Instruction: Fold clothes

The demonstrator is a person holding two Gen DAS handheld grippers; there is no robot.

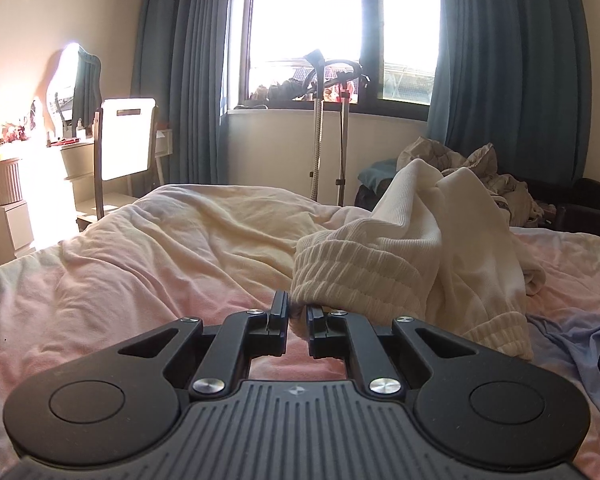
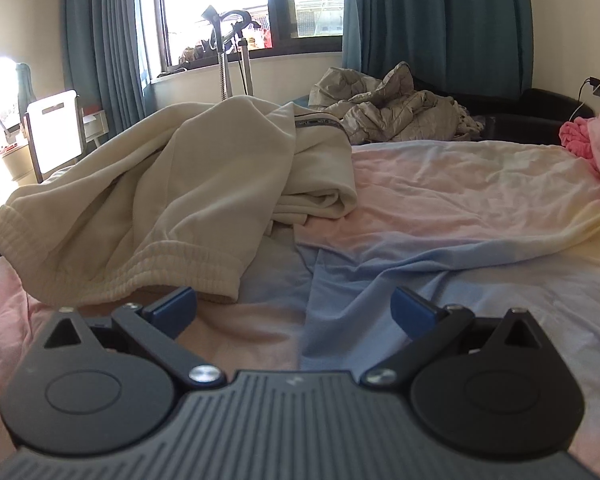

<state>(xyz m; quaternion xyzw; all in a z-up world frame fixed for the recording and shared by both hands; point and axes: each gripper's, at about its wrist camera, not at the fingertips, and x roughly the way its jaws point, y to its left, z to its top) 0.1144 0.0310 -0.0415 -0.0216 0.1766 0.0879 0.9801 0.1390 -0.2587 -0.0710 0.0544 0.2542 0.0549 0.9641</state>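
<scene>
A cream sweatshirt (image 1: pixel 428 232) with ribbed cuffs and hem lies crumpled on the bed. In the left wrist view my left gripper (image 1: pixel 298 312) is shut on the ribbed edge (image 1: pixel 356 276) of the garment, which bunches up just beyond the fingers. In the right wrist view the same cream sweatshirt (image 2: pixel 152 196) spreads to the left, its ribbed hem (image 2: pixel 172 268) just ahead of the left finger. My right gripper (image 2: pixel 294 306) stands open above the sheet, nothing between its blue pads (image 2: pixel 410 306).
The bed sheet (image 2: pixel 440 216) is pastel pink, blue and yellow, wrinkled. A grey quilt (image 2: pixel 388 108) is heaped at the far edge, a pink garment (image 2: pixel 592 140) at the right. A garment steamer stand (image 1: pixel 320 120), chair (image 1: pixel 126 144) and dresser (image 1: pixel 4 184) stand beyond the bed.
</scene>
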